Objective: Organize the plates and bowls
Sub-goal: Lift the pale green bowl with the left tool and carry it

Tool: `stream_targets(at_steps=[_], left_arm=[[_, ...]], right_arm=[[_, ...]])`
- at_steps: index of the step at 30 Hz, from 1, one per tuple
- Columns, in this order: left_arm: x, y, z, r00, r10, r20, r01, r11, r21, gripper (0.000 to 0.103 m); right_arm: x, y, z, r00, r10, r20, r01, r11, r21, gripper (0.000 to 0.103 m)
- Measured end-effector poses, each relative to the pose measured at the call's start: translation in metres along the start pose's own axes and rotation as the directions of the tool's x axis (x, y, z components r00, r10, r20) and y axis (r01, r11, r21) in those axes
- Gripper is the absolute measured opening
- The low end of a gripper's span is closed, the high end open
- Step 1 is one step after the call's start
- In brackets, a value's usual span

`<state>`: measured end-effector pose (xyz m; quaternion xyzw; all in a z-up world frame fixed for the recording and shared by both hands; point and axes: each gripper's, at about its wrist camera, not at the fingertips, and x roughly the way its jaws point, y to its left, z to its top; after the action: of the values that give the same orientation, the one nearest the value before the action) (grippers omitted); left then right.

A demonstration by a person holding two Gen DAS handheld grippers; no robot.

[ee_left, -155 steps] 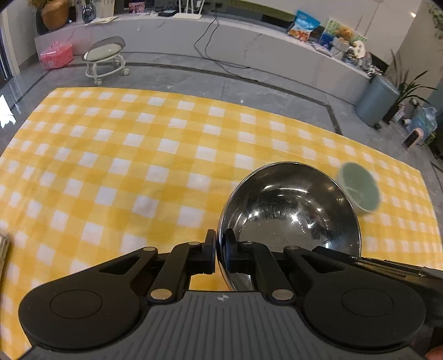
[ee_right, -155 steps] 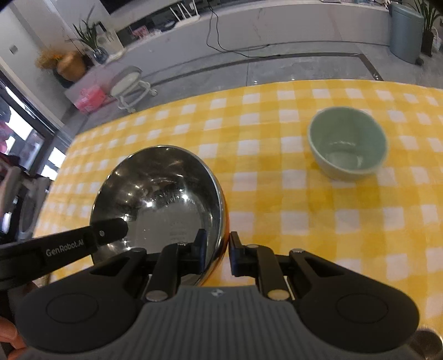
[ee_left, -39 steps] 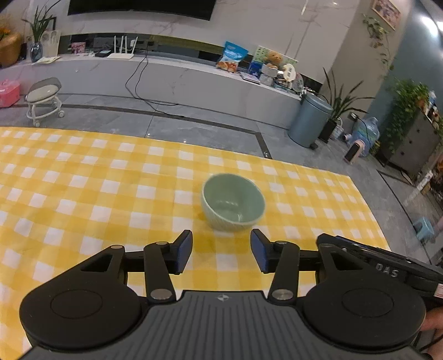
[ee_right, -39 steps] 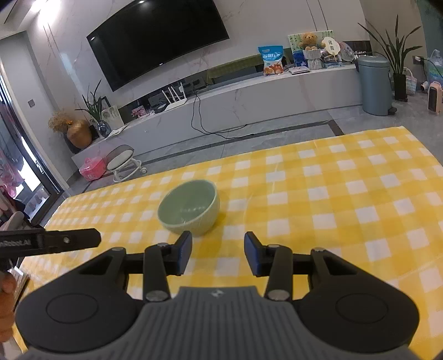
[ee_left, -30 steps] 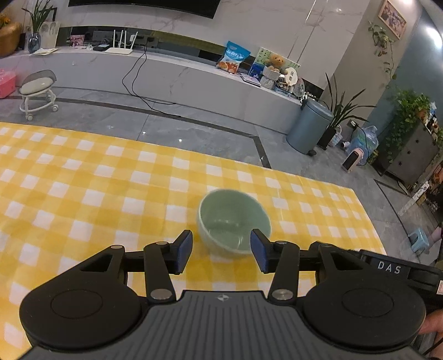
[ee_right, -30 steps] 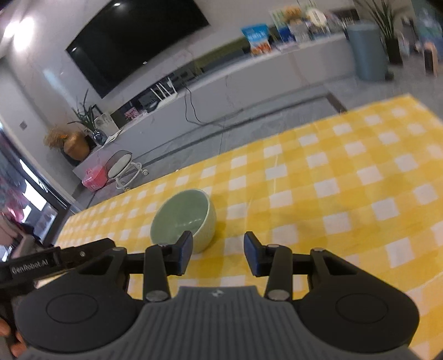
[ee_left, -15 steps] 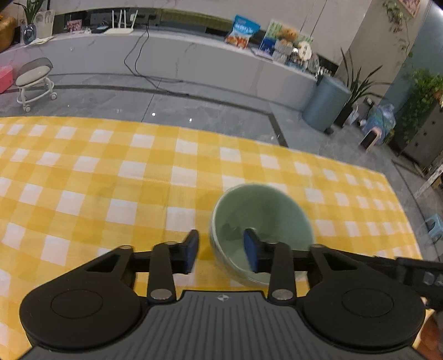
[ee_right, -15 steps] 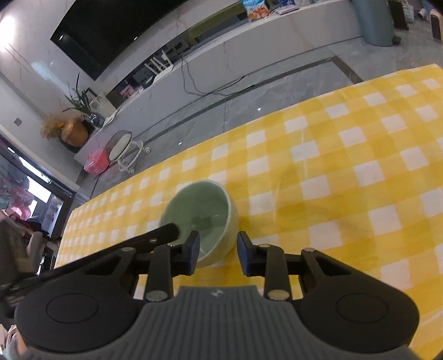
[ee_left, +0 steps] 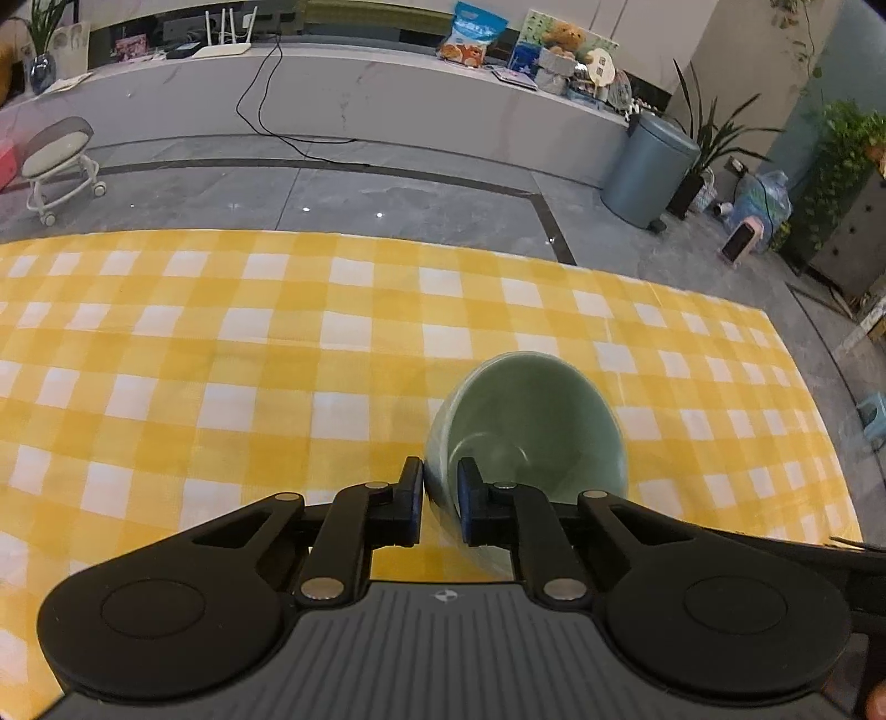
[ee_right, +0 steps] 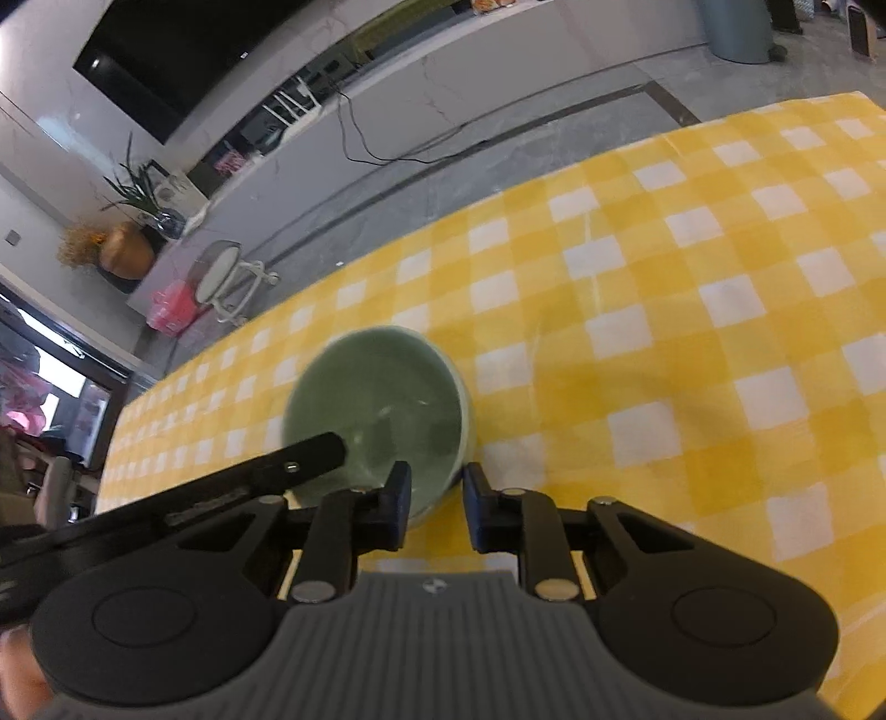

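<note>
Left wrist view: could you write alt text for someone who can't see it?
Two black fingers of the left gripper are closing on the near wall of a pale green bowl, one outside, one inside. The bowl sits on a yellow-and-white checked tablecloth, living room beyond.

One green bowl (ee_left: 531, 426) sits near the right edge of the table, on one yellow checked cloth (ee_left: 221, 354). Two grippers are at it: the left gripper (ee_left: 440, 487) and the right gripper (ee_right: 437, 493). On the floor beyond the far edge there is one wheeled stool (ee_left: 58, 160) and one grey bin (ee_left: 648, 171). One teddy bear (ee_left: 562, 41) and one snack bag (ee_left: 470, 33) stand on the long ledge. One television (ee_right: 166, 55) hangs on the wall.
</note>
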<state>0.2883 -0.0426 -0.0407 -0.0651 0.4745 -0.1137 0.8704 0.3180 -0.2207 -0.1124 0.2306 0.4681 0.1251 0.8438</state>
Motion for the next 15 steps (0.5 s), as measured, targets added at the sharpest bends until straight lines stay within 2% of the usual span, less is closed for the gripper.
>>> stream_targets(at_steps=[4,8,15], left_arm=[[-0.0022,-0.0002,0.0003,1.0,-0.003,-0.004,0.003,1.0,-0.002,0.013],[-0.0034,-0.0037,-0.0013,1.0,0.02,-0.003,-0.019,1.0,0.015,0.011],[-0.0076,-0.0019,-0.0065,0.999,0.04,-0.023,-0.04,0.999,-0.017,0.01]], right_arm=[[0.0031,-0.0035,-0.0013,1.0,-0.024,-0.009,0.024,1.0,0.008,0.009],[0.0039,-0.0088,-0.0028,1.0,-0.014,-0.014,0.015,0.999,0.035,0.007],[-0.0028,-0.0034,-0.003,1.0,-0.009,-0.026,0.01,0.999,0.035,0.006]])
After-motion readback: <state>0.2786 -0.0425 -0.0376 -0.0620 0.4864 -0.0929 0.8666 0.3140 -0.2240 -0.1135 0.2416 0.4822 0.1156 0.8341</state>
